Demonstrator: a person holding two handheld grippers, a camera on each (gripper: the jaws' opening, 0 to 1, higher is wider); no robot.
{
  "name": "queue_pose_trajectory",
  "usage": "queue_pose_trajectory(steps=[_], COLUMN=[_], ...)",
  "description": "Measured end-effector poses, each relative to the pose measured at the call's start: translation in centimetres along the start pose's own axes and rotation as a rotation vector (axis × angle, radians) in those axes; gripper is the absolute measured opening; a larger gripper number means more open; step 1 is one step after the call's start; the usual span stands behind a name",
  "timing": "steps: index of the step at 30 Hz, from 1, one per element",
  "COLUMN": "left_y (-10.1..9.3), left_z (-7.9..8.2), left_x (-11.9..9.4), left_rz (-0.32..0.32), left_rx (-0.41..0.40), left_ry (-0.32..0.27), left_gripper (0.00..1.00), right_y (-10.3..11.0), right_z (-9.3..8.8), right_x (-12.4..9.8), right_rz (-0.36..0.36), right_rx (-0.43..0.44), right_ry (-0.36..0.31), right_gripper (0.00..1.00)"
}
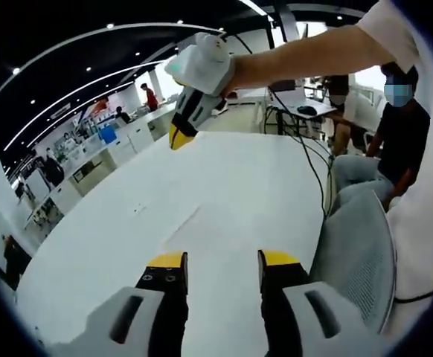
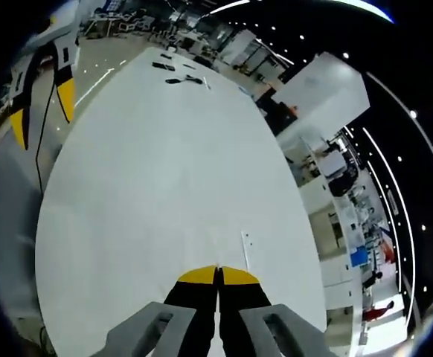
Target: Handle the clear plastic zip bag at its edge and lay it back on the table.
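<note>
The clear zip bag (image 1: 181, 222) lies flat on the white table (image 1: 224, 186) and is nearly invisible; I make out only a faint edge line. In the right gripper view its strip-like edge (image 2: 245, 249) lies just beyond and right of my right gripper (image 2: 218, 275), which is shut with nothing visible between its yellow tips. My left gripper (image 1: 224, 259) hovers over the table, open and empty, with the bag edge ahead of it to the left. A gloved hand holds the right gripper (image 1: 175, 137) above the far side of the table. The left gripper (image 2: 42, 111) appears open at the upper left.
A person in black (image 1: 399, 134) sits at the right beyond a grey mesh chair (image 1: 358, 245). Cables (image 1: 309, 152) run along the table's right edge. Small dark items (image 2: 178, 74) lie at the table's far end. Desks and shelves (image 1: 90, 160) line the room behind.
</note>
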State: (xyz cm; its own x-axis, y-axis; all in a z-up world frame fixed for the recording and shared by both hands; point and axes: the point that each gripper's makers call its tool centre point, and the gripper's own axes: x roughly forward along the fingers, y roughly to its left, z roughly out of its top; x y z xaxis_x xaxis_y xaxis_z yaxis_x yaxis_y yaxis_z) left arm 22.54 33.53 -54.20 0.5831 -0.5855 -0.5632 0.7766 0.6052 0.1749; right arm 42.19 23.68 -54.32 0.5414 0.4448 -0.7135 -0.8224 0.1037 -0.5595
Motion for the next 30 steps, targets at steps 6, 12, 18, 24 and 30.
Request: queue_pose_trajectory(steps=[6,12,18,24,30], left_y=[0.1,0.4,0.6,0.3,-0.1], left_z=[0.5,0.4,0.2,-0.6,-1.1], left_x=[0.1,0.4,0.4,0.5,0.7], left_rz=[0.012,0.038,0.053,0.061,0.065], left_rx=[-0.068,-0.116,-0.176,-0.219,-0.237], left_ry=[-0.034,-0.065,-0.094,-0.101,-0.098], left_gripper=[0.4,0.46,0.57,0.62,0.64], right_y=[-0.1,-0.2,0.0,1.7,3.8], right_z=[-0.2,-0.6,-0.6,-1.0,-1.3], right_x=[0.8,1.5,1.9,2.9,3.7], right_rz=[-0.032,-0.078,-0.116,-0.138,-0.13], right_rx=[-0.018,-0.032,-0.044,-0.082,-0.102], right_ry=[0.002,-0.007,-0.023,-0.032,-0.033], right_gripper=[0.0,0.0,0.0,0.0,0.0])
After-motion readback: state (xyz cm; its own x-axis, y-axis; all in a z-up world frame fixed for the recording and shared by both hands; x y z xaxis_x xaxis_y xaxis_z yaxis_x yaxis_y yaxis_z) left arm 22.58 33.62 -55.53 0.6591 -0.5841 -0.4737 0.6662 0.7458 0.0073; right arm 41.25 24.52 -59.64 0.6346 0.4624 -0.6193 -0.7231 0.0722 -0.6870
